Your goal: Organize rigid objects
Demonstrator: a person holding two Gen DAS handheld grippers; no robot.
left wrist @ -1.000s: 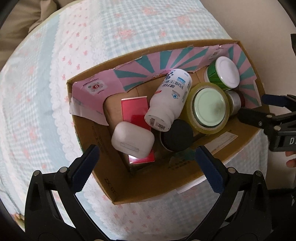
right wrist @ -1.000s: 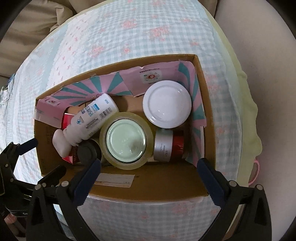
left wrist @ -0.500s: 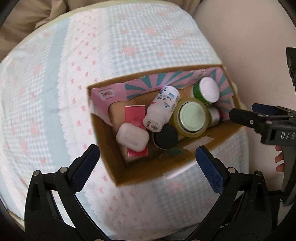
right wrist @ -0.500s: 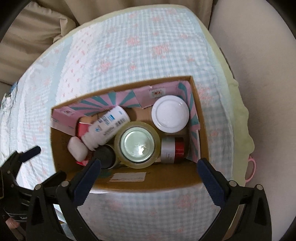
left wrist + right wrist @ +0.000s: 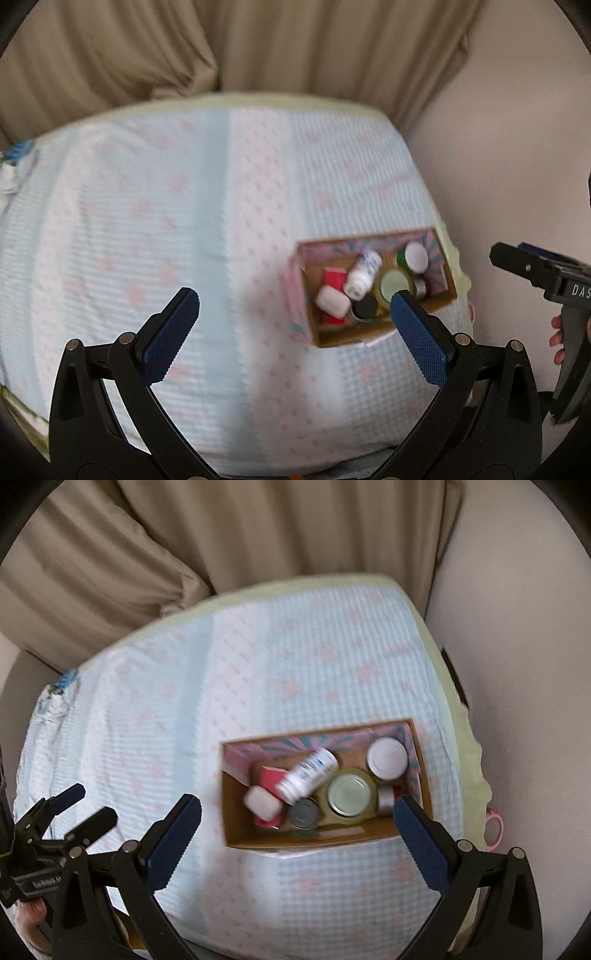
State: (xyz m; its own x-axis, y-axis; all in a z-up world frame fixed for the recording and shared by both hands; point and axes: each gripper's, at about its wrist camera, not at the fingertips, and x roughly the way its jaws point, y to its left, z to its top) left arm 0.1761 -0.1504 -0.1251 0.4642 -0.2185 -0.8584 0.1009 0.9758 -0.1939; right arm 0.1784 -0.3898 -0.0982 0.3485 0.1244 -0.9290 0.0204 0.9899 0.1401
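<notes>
Fingers spread wide and empty on the left gripper (image 5: 291,317) and right gripper (image 5: 297,825), both high above the filled cardboard box (image 5: 236,812)

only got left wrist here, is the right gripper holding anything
observer: no. In the right wrist view the right gripper is wide open, with nothing between its fingers.
operator: round can beside the white bottle looks black to me, is it
observer: from the right wrist the round can has a grey top, like metal. It stands upright in the cardboard box, next to the white bottle lying on its side.
</notes>
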